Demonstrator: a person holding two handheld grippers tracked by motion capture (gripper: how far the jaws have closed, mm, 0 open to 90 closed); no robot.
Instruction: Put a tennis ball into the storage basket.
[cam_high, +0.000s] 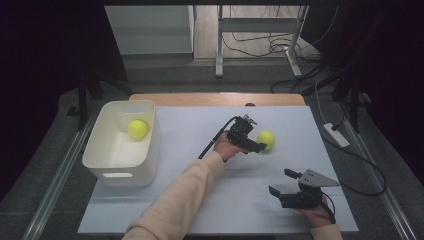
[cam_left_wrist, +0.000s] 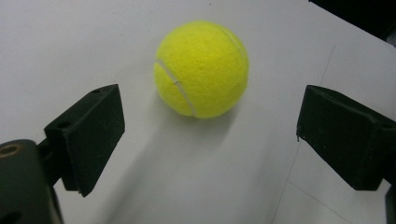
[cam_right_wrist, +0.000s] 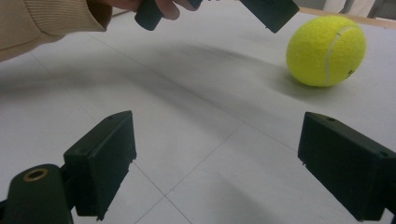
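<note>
A person's left gripper (cam_high: 256, 146) hangs just short of a yellow tennis ball (cam_high: 266, 139) on the white table (cam_high: 200, 200), jaws spread wide with nothing between them. In the left gripper view the ball (cam_left_wrist: 201, 69) sits ahead of the two black pads (cam_left_wrist: 91, 135), centred in the gap but not yet inside it, apart from both. That alignment suggests an approach for a pinch across the ball's width, with the jaws held wider than the ball so they can slide past its sides.

The right gripper (cam_high: 280, 184) rests low on the table, nearer the person than the ball and to its right, jaws likewise apart and empty. Its view looks across the bare surface toward the same ball (cam_right_wrist: 326, 50), apparently parked out of the working hand's way.

Well to the left of the ball stands a white bin (cam_high: 100, 150) with handle slots, open at the top. One second tennis ball (cam_high: 137, 129) lies inside it, toward the far wall; the rest of the bin's floor is bare. The pairing hints that the loose ball is bound for the bin, a job judged about half done.
</note>
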